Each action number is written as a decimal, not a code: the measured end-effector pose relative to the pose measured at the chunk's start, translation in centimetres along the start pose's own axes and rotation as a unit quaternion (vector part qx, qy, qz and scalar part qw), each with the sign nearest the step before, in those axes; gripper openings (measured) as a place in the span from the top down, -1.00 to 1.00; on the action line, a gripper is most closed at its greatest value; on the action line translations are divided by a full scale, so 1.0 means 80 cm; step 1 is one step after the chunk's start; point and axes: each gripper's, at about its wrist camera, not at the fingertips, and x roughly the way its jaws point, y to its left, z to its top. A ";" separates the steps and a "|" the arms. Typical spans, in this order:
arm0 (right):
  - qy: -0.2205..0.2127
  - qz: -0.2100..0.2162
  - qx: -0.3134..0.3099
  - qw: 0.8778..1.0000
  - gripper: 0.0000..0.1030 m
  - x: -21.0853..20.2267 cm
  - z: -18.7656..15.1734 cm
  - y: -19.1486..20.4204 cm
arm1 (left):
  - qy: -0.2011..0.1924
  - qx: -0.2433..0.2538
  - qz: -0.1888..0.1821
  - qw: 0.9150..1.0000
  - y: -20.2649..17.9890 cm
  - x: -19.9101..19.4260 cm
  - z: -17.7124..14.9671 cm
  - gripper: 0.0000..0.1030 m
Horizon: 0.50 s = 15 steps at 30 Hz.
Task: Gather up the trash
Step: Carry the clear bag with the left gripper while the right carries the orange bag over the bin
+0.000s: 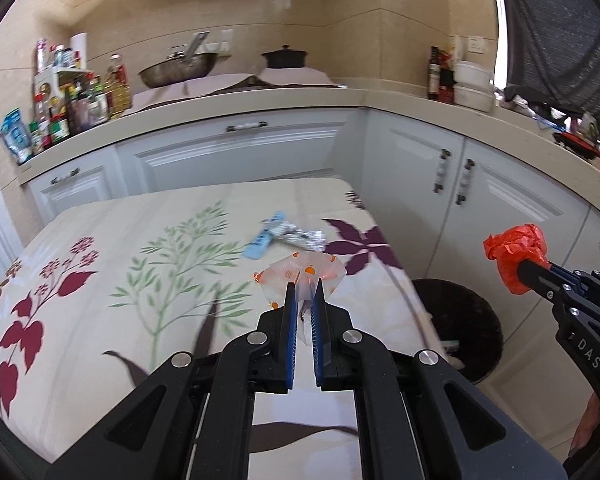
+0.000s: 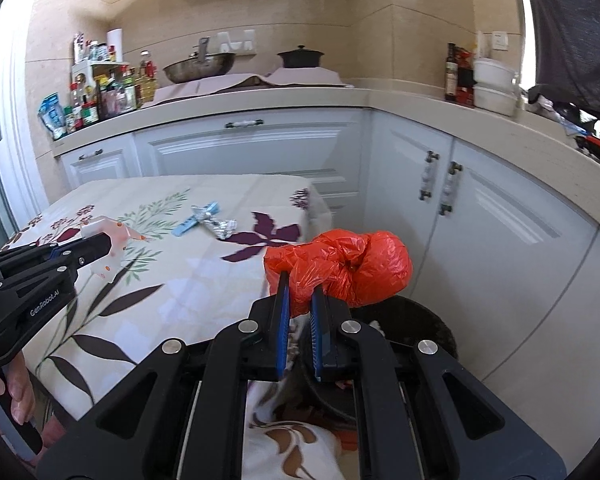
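My left gripper (image 1: 303, 286) is shut on a clear plastic wrapper with orange dots (image 1: 300, 270), held above the floral tablecloth (image 1: 112, 280). In the right wrist view the same wrapper (image 2: 114, 246) sticks out of the left gripper (image 2: 106, 246) over the table's left side. My right gripper (image 2: 300, 284) is shut on a crumpled red plastic bag (image 2: 344, 268), held past the table's right edge above a dark round bin (image 2: 428, 324). The bag (image 1: 516, 254) and right gripper (image 1: 520, 270) also show at the right of the left wrist view. A blue and silver wrapper (image 1: 284, 238) lies on the table.
White cabinets (image 1: 240, 152) under a beige L-shaped counter (image 1: 260, 98) wrap the back and right. Bottles and jars (image 1: 72, 108) crowd the counter's left; a wok (image 1: 178, 68) and black pot (image 1: 284, 58) sit at the back. The bin (image 1: 464, 324) stands between table and cabinets.
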 end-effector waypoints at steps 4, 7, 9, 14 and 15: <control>0.000 -0.014 0.009 1.000 0.82 -0.002 -0.004 -0.022 | -0.002 0.014 -0.017 1.000 -0.026 0.006 0.005 0.86; 0.000 -0.024 0.017 1.000 0.82 -0.002 -0.007 -0.040 | -0.003 0.023 -0.028 0.999 -0.045 0.011 0.008 0.86; 0.001 -0.029 0.023 0.999 0.82 -0.001 -0.009 -0.050 | -0.006 0.030 -0.034 0.999 -0.059 0.014 0.011 0.86; 0.000 -0.040 0.033 0.999 0.82 0.004 -0.010 -0.077 | -0.007 0.040 -0.047 0.998 -0.089 0.025 0.016 0.86; -0.001 -0.041 0.034 0.999 0.82 0.004 -0.010 -0.080 | -0.007 0.042 -0.050 0.998 -0.095 0.028 0.018 0.86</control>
